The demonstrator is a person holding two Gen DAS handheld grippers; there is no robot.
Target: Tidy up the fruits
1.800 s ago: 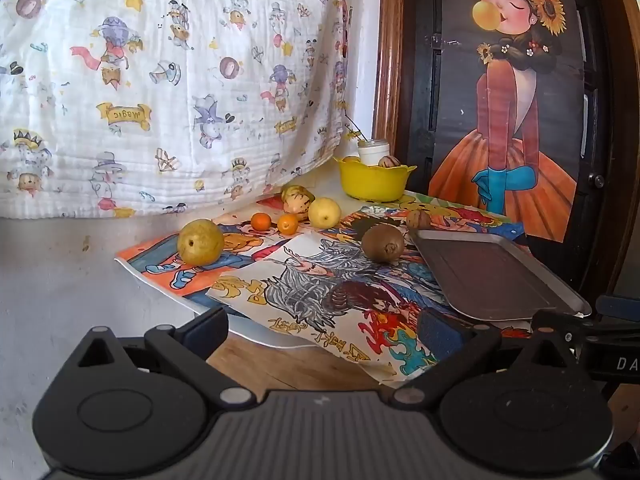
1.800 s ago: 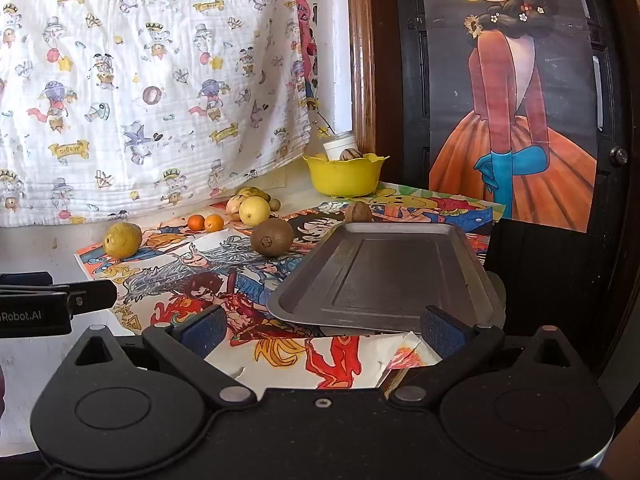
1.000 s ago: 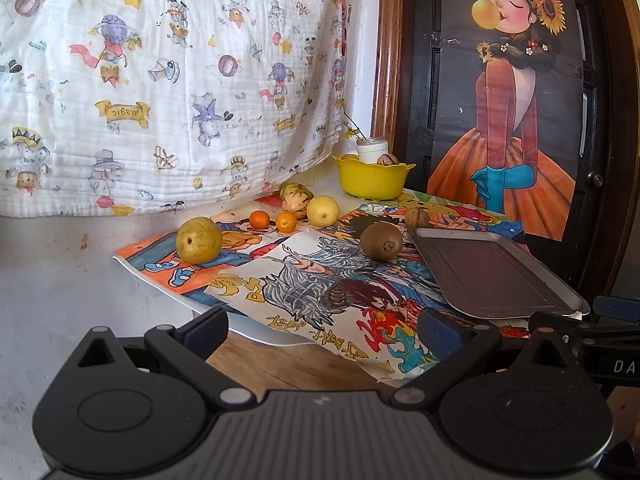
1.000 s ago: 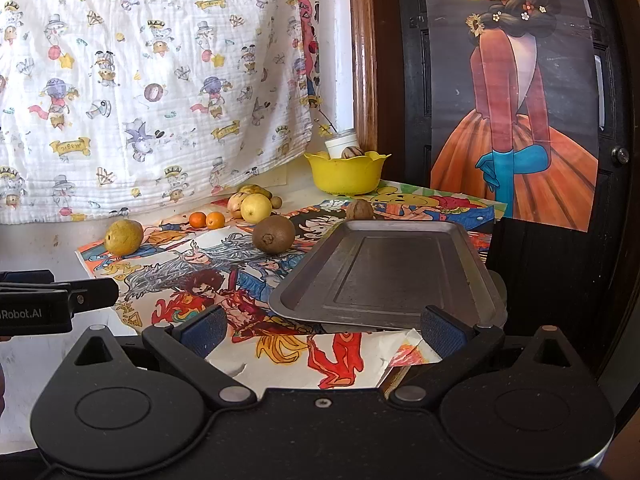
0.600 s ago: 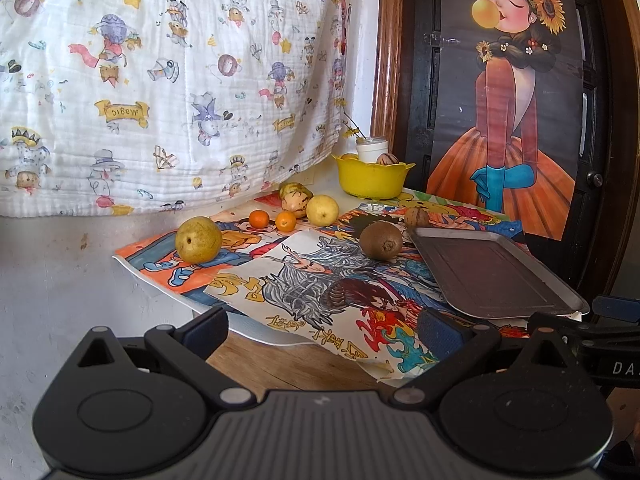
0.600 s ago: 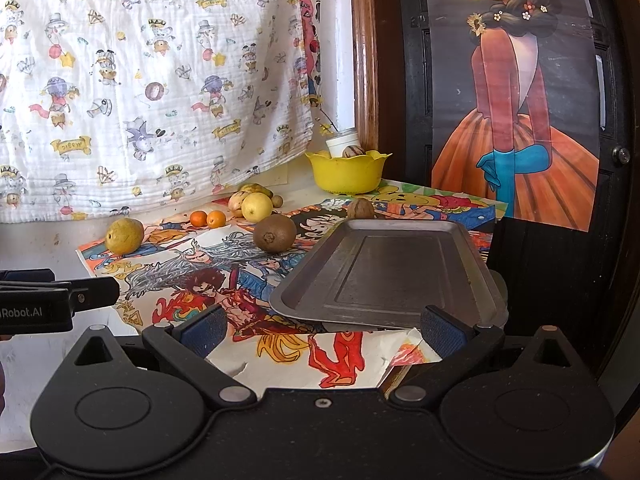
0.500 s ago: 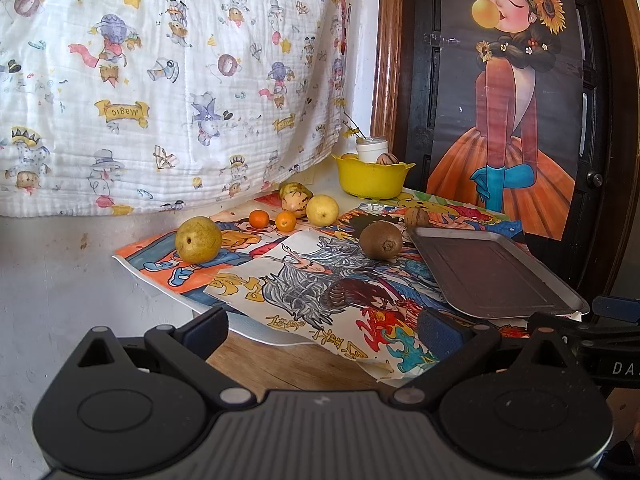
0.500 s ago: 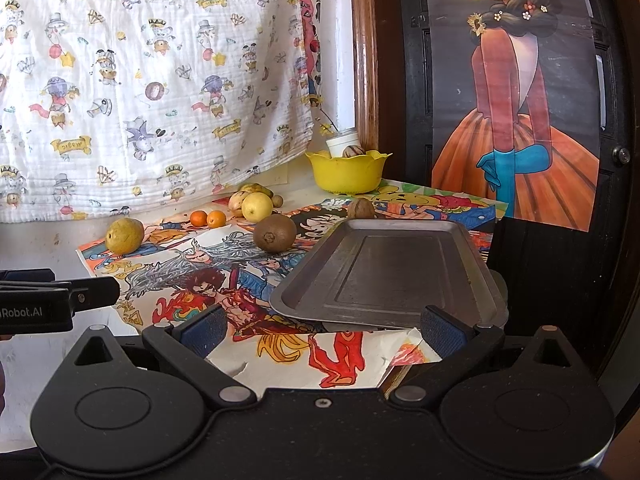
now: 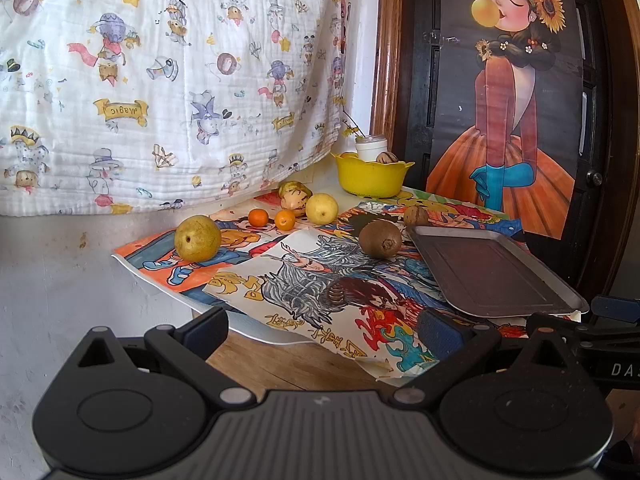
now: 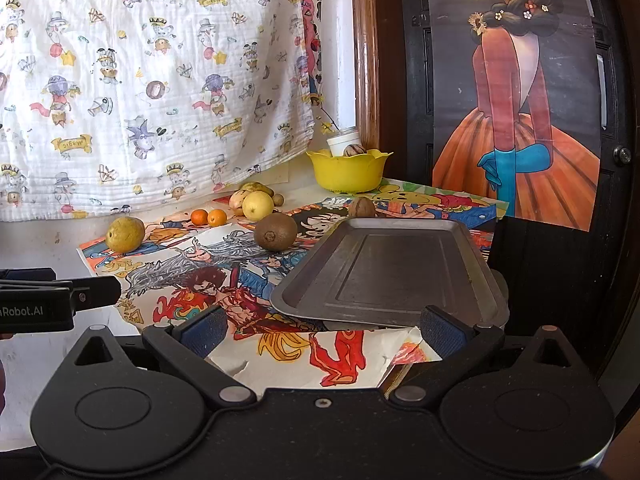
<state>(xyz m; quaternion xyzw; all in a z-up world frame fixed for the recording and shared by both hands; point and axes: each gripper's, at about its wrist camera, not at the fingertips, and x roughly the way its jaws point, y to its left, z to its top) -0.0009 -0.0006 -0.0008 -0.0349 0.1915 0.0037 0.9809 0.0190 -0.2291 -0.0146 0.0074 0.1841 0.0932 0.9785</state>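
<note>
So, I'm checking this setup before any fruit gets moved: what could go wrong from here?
The metal tray lies tilted, one edge propped up, so round fruit set in it may roll. The kiwi sits close to the tray's edge, easy to knock. The drawing sheets overhang the table and could drag if snagged.

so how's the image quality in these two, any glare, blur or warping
Left wrist view: strong fisheye bend, the wooden frame bows, corners go black; sharp focus, with bright light washing out the patterned cloth. Right wrist view: same bowing at the edges, soft sheen on the metal tray, and the kiwi casts only a faint shadow; no motion blur in either.
</note>
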